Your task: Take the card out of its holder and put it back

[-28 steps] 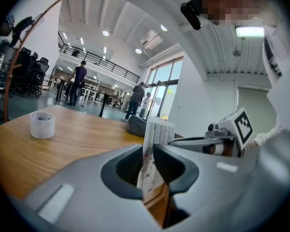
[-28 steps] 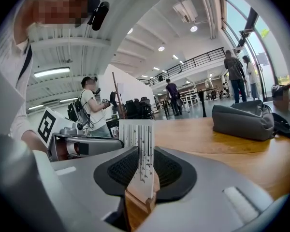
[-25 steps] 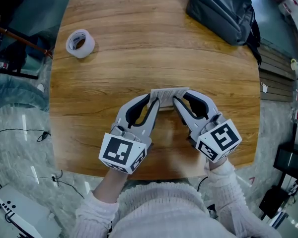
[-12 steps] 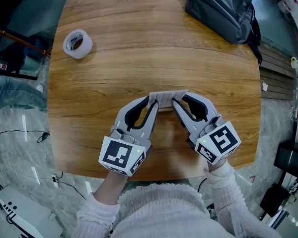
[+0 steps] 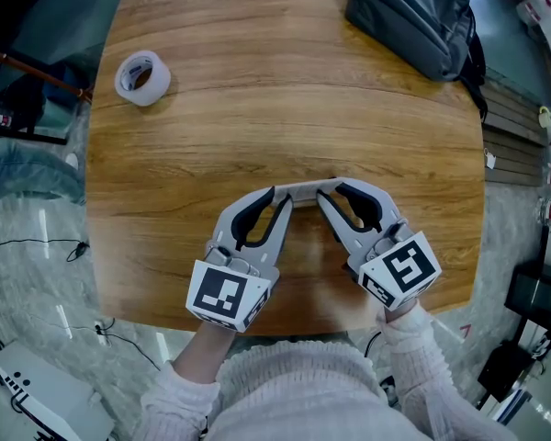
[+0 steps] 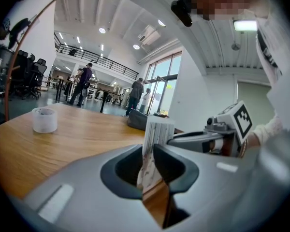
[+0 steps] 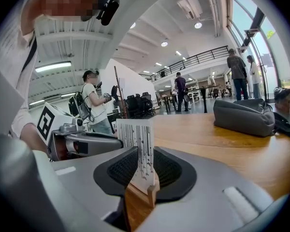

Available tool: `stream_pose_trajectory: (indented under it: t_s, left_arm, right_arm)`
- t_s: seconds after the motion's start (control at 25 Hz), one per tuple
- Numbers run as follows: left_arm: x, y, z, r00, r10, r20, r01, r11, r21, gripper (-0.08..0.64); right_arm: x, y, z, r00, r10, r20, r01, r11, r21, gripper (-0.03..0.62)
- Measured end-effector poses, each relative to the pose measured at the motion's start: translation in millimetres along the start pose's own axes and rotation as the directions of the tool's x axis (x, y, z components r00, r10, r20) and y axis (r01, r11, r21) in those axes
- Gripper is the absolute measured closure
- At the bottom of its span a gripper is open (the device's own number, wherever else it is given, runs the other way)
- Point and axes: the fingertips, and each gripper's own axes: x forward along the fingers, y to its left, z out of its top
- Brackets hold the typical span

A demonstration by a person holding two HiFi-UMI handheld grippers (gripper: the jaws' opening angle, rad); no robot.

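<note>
The card [image 5: 309, 188] is pinched upright by the left tongs [image 5: 284, 200]. Its wooden holder [image 7: 152, 193] is gripped by the right tongs [image 5: 323, 197]. Both are held over the counter [image 5: 257, 90].

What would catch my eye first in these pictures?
The left gripper and the right gripper meet tip to tip near the front edge of the wooden table, both closed around a striped card standing upright. The right gripper seems to clasp the card's wooden holder. Farther back lie a tape roll at the left and a dark bag at the right corner.
</note>
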Motion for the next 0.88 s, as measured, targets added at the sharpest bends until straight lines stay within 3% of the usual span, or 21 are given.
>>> stream_pose_trajectory:
  t_s: [0.88]
  left_arm:
    - [3.8, 6.1, -29.2, 0.995, 0.013, -0.101, -0.015, 1.0, -0.017, 0.488]
  right_arm:
    - [9.1, 2.1, -30.7, 0.997, -0.014, -0.077, 0.016, 1.0, 0.018, 0.492]
